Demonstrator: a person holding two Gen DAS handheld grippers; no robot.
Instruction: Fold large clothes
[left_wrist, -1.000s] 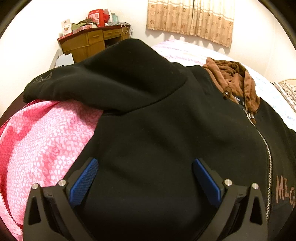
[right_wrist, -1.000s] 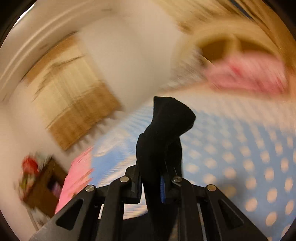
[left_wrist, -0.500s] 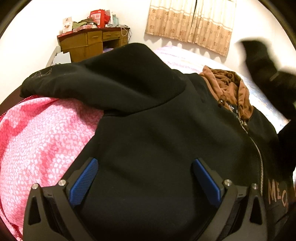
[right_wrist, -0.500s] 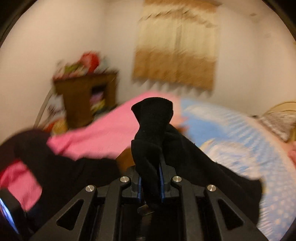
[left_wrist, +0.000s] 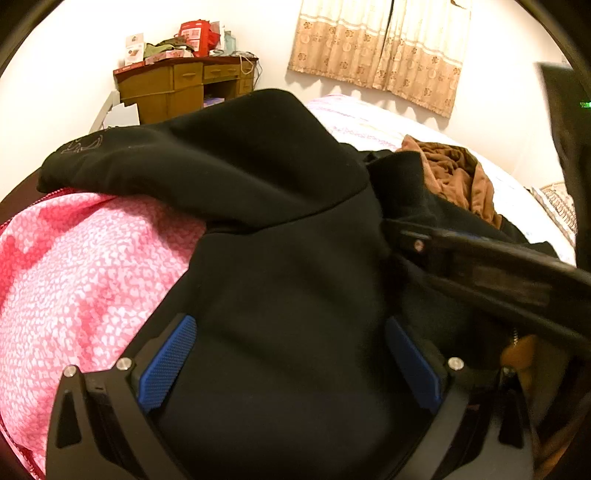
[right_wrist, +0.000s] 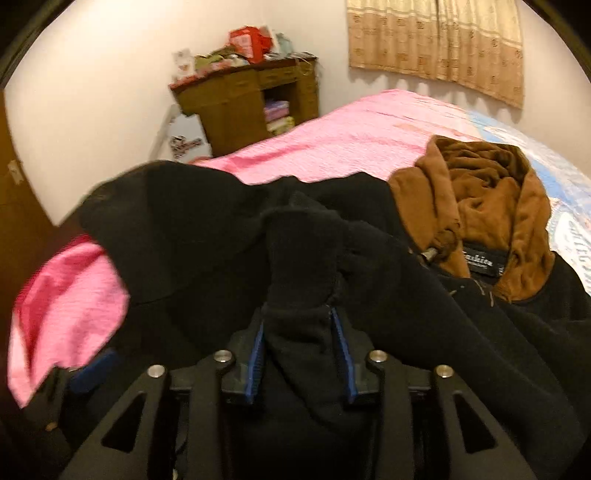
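right claw (right_wrist: 301, 350) opening around sleeve (right_wrist: 301, 258)

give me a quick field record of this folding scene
garment: black hoodie, brown-lined hood, lying on pink bedspread
left gripper: open, pads either side of the hoodie body
right gripper: jaws opening, black sleeve between them, laid across the hoodie
background: wooden desk, curtain
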